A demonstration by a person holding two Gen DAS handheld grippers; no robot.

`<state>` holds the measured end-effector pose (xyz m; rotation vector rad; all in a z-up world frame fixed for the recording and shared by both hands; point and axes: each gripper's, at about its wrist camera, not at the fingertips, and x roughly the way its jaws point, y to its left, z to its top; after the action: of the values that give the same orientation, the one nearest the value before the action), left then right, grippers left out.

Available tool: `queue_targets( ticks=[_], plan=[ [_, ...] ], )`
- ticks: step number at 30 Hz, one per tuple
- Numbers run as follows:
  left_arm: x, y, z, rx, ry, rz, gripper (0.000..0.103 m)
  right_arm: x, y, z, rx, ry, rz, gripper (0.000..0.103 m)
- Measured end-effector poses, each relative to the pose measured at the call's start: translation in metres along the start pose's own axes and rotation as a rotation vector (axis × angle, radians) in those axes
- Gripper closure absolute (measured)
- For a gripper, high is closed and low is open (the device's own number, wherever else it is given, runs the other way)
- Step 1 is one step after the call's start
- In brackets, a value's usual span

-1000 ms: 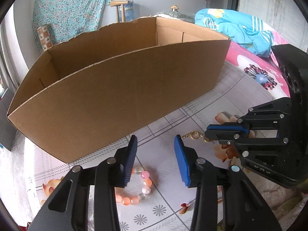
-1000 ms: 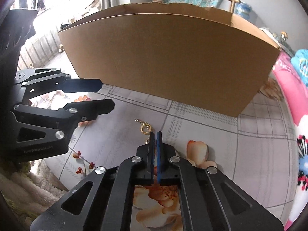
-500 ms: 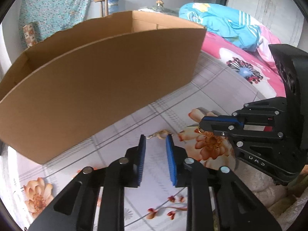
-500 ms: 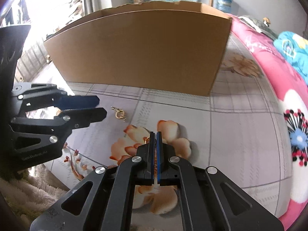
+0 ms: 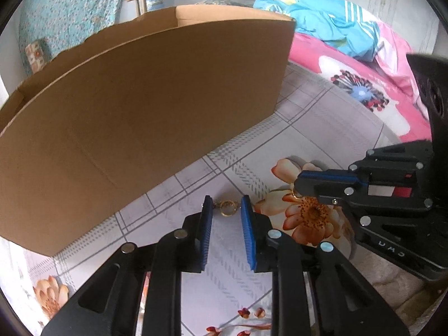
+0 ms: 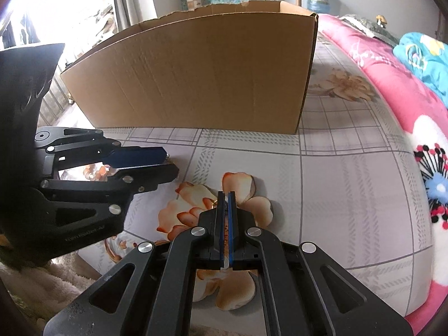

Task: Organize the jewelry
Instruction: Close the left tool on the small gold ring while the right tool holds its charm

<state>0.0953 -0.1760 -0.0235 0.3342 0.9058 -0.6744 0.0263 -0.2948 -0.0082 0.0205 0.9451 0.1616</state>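
Observation:
A small gold ring with a short chain (image 5: 228, 207) lies on the flowered cloth (image 5: 308, 128), right at the tips of my left gripper (image 5: 226, 205). The blue pads stand a narrow gap apart on either side of it, and I see no clear press on it. In the right wrist view the left gripper (image 6: 167, 162) reaches in from the left and hides the gold piece. My right gripper (image 6: 226, 193) is shut with nothing between its pads, over an orange flower print. It shows at the right of the left wrist view as the right gripper (image 5: 298, 186).
A large open cardboard box (image 5: 140, 106) stands just behind the gold piece, its front wall (image 6: 196, 78) close to both grippers. A pink flowered blanket (image 6: 392, 92) and a blue garment (image 5: 322, 22) lie to the right. The cloth's front edge is near my left gripper.
My left gripper narrowed and moved right, from over a bead bracelet to the gold ring. The bracelet has left the view. My right gripper, still shut, moved right, away from the ring.

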Motion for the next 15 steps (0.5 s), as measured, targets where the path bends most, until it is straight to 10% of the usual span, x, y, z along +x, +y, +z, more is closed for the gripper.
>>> queue_targets(
  ticks=[15],
  plan=[
    [0.0008,-0.0092,-0.0009,0.057,-0.007,0.034,0.091,0.0003,-0.0021,0.0036,0.005,-0.004,0.007,0.103]
  ],
)
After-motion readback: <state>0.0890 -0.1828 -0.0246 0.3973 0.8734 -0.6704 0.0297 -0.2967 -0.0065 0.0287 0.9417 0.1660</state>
